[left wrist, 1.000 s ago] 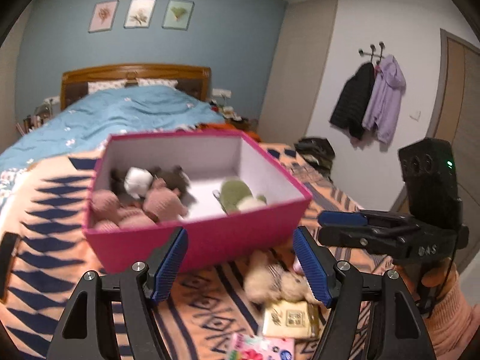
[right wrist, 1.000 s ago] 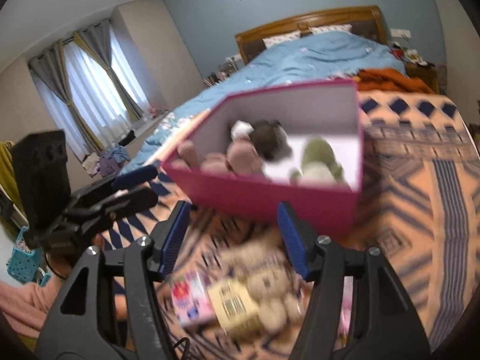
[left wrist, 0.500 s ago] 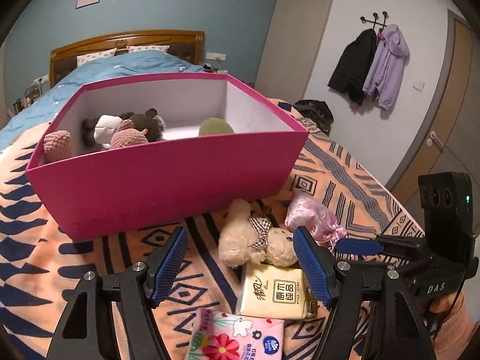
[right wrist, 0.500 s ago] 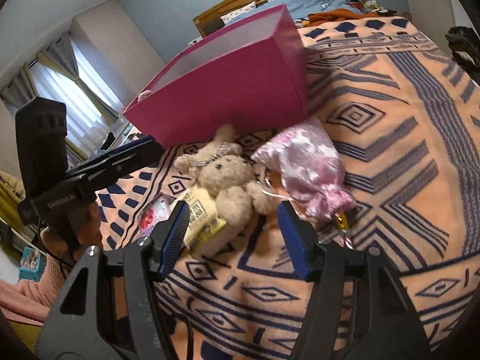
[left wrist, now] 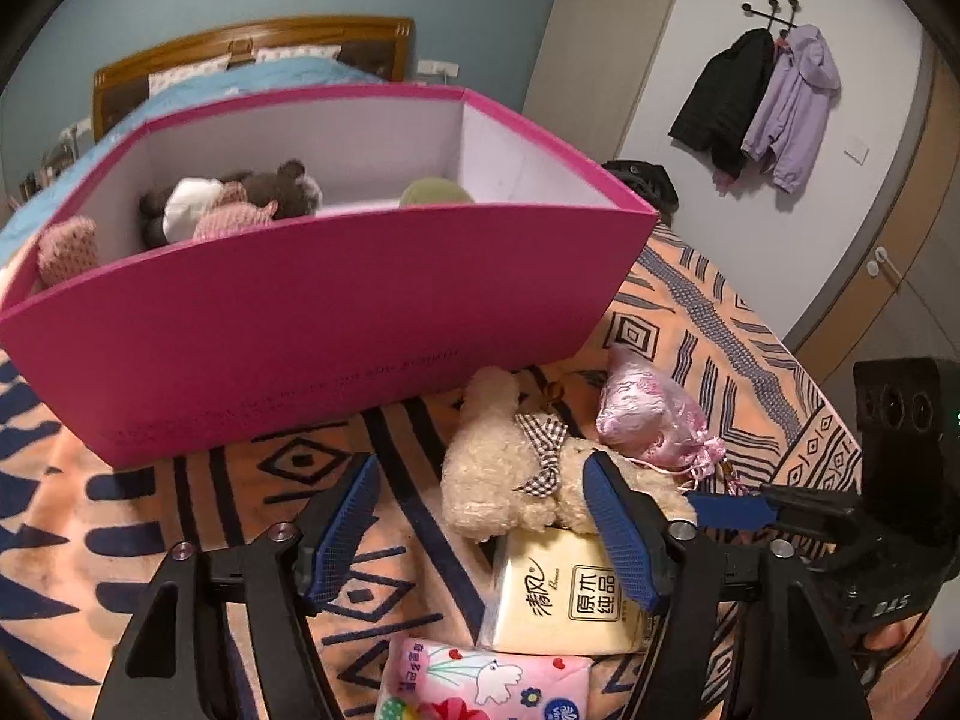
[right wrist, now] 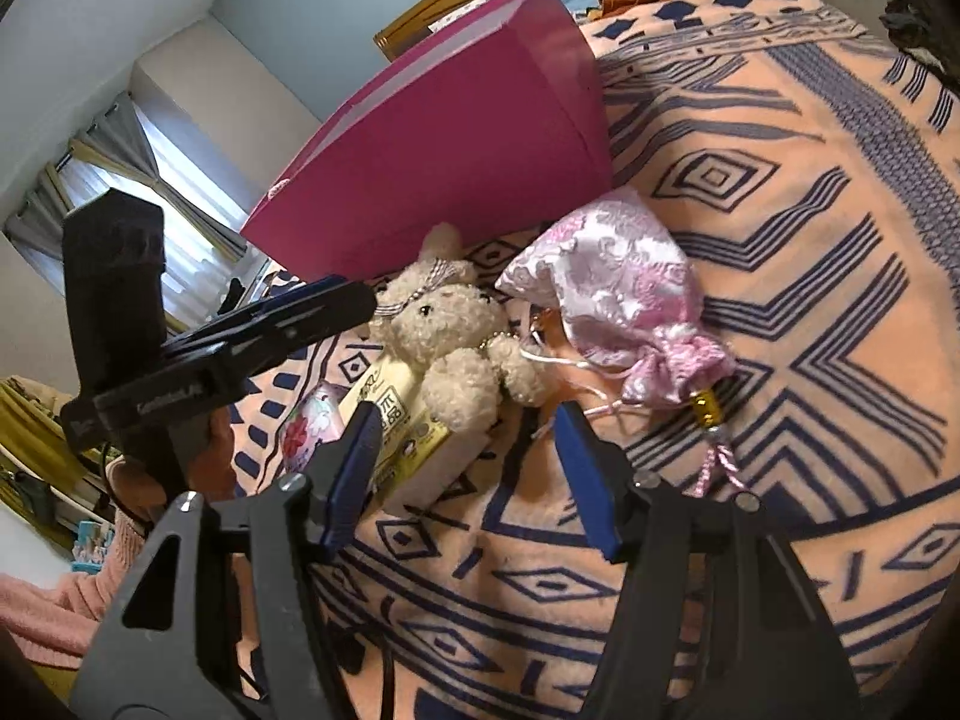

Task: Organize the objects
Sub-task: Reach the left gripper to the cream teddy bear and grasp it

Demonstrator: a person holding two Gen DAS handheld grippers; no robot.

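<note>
A cream teddy bear (left wrist: pixel 516 480) lies on the patterned blanket in front of the pink box (left wrist: pixel 336 324). Beside it are a pink satin pouch (left wrist: pixel 648 414), a yellow tissue pack (left wrist: pixel 564 594) and a floral tissue pack (left wrist: pixel 486 684). My left gripper (left wrist: pixel 480 519) hovers over the bear and yellow pack, jaws closing, pads touching nothing. My right gripper (right wrist: pixel 471 459) comes from the other side, jaws closing too, with the yellow pack (right wrist: pixel 408 420) and a leg of the bear (right wrist: pixel 444 330) lying between its fingers, unpressed. The pouch (right wrist: pixel 612 288) lies just right of them.
The box holds several plush toys (left wrist: pixel 240 204). The blanket (right wrist: pixel 780 240) stretches open to the right of the pouch. Jackets (left wrist: pixel 756 102) hang on the wall by a door. A bed headboard (left wrist: pixel 252 42) and curtains (right wrist: pixel 138 180) lie further off.
Both grippers have dropped and tilted down toward the loose items in front of the box. The box now looms higher and its inside is less visible. Both pairs of jaws stand slightly narrower.
</note>
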